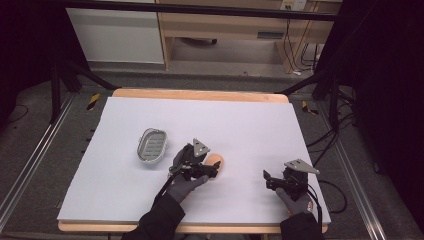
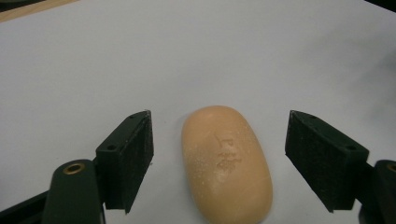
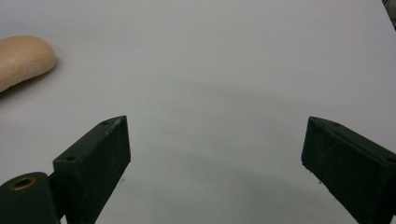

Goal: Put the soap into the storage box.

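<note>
While soap bar [image 2: 227, 163] lies between left gripper [image 2: 219, 161] jaws, pads apart, untouching; long axis runs along jaws. Right gripper [image 3: 215, 163] farther right, jaws apart, empty.

High view looks down from above; both claw cameras sit close over the table [image 1: 250, 125], perhaps sharing the soap [image 2: 226, 163].

Left tongs [image 1: 212, 170]: jaws apart, pads gripping nothing, held low in gloved hand. Right tongs [image 1: 267, 180]: jaws wide apart, held low.
</note>
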### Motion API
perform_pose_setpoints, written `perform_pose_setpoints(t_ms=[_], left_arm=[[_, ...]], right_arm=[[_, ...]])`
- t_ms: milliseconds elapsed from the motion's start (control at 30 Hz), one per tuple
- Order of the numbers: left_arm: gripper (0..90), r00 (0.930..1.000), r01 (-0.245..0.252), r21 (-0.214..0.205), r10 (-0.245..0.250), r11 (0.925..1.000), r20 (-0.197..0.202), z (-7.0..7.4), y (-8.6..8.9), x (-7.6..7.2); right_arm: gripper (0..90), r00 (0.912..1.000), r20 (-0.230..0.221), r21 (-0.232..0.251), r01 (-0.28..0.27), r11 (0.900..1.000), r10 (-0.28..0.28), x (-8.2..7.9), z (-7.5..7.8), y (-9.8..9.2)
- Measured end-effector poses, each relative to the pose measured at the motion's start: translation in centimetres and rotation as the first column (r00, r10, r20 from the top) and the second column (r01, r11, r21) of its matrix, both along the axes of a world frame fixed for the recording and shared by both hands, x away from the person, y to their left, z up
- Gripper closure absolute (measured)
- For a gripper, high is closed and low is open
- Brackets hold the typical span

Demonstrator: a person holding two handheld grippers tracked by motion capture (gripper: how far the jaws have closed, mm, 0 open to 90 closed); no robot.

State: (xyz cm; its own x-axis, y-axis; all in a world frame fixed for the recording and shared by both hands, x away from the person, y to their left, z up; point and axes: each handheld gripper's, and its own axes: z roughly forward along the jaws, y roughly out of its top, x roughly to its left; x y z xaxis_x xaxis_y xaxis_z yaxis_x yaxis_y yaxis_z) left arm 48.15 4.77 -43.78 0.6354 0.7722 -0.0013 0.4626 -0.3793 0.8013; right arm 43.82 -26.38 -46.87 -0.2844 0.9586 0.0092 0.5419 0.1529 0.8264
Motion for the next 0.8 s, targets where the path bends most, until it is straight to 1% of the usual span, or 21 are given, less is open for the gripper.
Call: perform_pose_setpoints(t_ms=[200,333,433,500,600,800], left_arm=[[23.0,1.0000,0.007,0.013,-0.007,0.9999,-0.005,-0.4,-0.6,0.2],[22.9,0.9998,0.007,0.010,-0.007,0.9999,-0.018,-0.6,-0.8,0.4],[23.0,0.9998,0.004,0.020,-0.004,0.9998,-0.022,-0.7,-0.9,0.6],[23.0,0.9996,0.003,0.019,-0.002,0.9998,-0.030,-0.8,-1.0,0.7],[22.5,0.9995,0.005,0.032,-0.004,0.9995,-0.032,-1.0,-1.0,0.8],[21.9,0.9991,0.010,0.032,-0.009,0.9995,-0.042,-1.3,-1.3,0.8]], right_arm=[[8.3,1.0000,-0.001,0.000,-0.001,1.0000,0.001,0.0,0.0,0.0],[8.3,1.0000,0.000,-0.001,-0.001,1.0000,0.001,0.0,0.0,0.0],[8.3,1.0000,-0.001,0.001,-0.001,1.0000,0.001,0.0,0.0,0.0],[8.3,1.0000,-0.002,0.000,-0.002,1.0000,0.002,0.0,0.0,0.0],[8.3,1.0000,-0.003,0.001,-0.004,1.0000,0.004,0.0,0.0,0.0],[8.2,1.0000,-0.006,0.006,-0.003,1.0000,0.003,0.0,0.0,0.1]])
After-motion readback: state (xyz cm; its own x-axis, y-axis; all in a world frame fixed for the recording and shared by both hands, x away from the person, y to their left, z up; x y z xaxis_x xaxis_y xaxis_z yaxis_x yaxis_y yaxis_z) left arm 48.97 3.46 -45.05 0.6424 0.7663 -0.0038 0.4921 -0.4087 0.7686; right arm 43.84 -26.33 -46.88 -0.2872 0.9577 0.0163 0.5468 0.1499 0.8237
